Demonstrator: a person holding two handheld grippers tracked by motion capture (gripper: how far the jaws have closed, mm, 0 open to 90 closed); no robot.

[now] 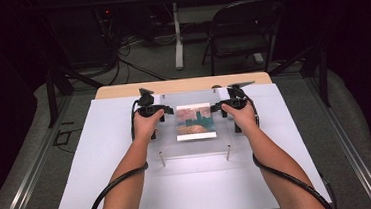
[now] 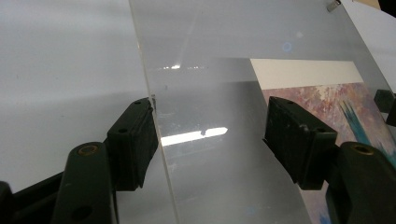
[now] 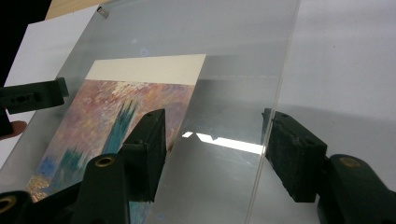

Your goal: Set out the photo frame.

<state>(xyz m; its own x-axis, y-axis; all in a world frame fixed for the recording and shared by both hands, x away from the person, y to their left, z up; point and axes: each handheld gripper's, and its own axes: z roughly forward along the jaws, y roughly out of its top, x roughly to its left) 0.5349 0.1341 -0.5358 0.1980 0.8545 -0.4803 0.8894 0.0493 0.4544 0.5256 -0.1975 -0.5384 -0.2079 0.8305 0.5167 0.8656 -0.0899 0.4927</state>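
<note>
So the white surface [image 1: 102, 156] takes up most of the high view, with a strip of bare wood at its far edge. Sitting on it, roughly in the middle, is a clear plastic sheet [image 1: 194, 146] raised on small metal pegs [image 1: 162, 159], and under it there's a picture [image 1: 195, 121], a painting print in pinks, oranges and teal with a plain cream strip along one edge.

Both hands are at the far half of the sheet, one on each side. The left hand-held gripper [image 1: 166, 111] sits at the sheet's left edge. In the left gripper view the jaws are spread wide, one jaw outside the sheet's edge just about touching it, the other over the sheet near the print's border [image 2: 303, 72]. The sheet [image 2: 210, 93] runs between them, but the jaws are not pinched on it, so it's open and straddling the edge.

Same deal with the right hand-held gripper [image 1: 219, 107] on the right edge. In the right gripper view its jaws are also well apart, one over the painting [image 3: 107, 116], the other outside the sheet's edge [image 3: 275, 93] over bare white surface [image 3: 350, 70]. Open, not clamped on anything I can see. The other gripper's jaw [image 3: 32, 95] shows farther off at the left of that view
</note>
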